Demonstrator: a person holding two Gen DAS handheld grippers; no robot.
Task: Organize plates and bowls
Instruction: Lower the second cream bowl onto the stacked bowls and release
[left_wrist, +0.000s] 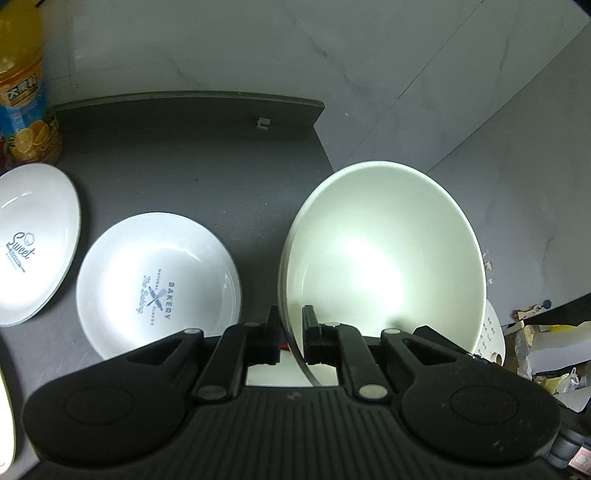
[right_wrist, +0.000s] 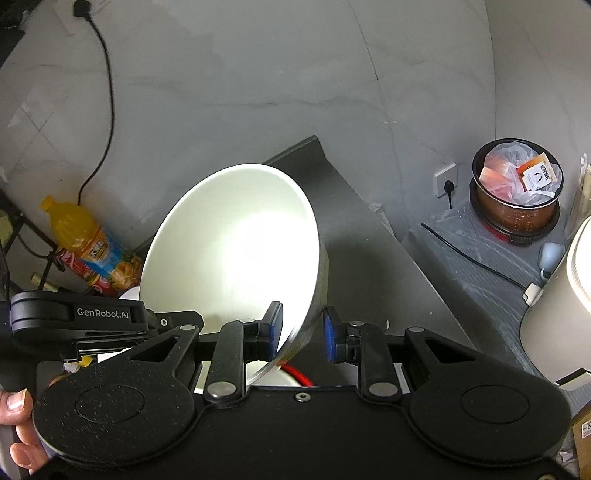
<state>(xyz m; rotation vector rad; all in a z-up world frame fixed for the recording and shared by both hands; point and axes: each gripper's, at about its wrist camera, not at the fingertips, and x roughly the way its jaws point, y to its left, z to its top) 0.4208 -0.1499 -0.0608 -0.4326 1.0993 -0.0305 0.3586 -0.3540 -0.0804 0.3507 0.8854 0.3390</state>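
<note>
Black plastic fingers of the left gripper (left_wrist: 291, 325) pinch the near rim of a large, plain white ceramic bowl (left_wrist: 380, 254), one finger outside the wall and one inside, so this gripper is clamped on it. The bowl tilts up and hangs partly past the right edge of the dark grey countertop (left_wrist: 192, 147); it is lifted, not resting flat.

The right gripper (right_wrist: 303, 332) straddles the same white bowl (right_wrist: 236, 251) with its blue-padded fingers: the left pad touches or nearly touches the inside of the rim, while the right pad stands clear of the outer wall with a visible gap. I judge it spread and not yet gripping. A person's fingertips (right_wrist: 16, 402) show at the lower left of the right wrist view.

Further out on the counter lie two shallow white plates side by side, not stacked: one printed "BAKERY" (left_wrist: 159, 284) and one printed "Sweet" (left_wrist: 33, 240). Behind them stands an orange juice bottle (left_wrist: 26, 85).

The sorting looks early: the plates are apart, and the bowl is in the air with no resting place chosen. Stacking the plates and setting down the bowl remain.
</note>
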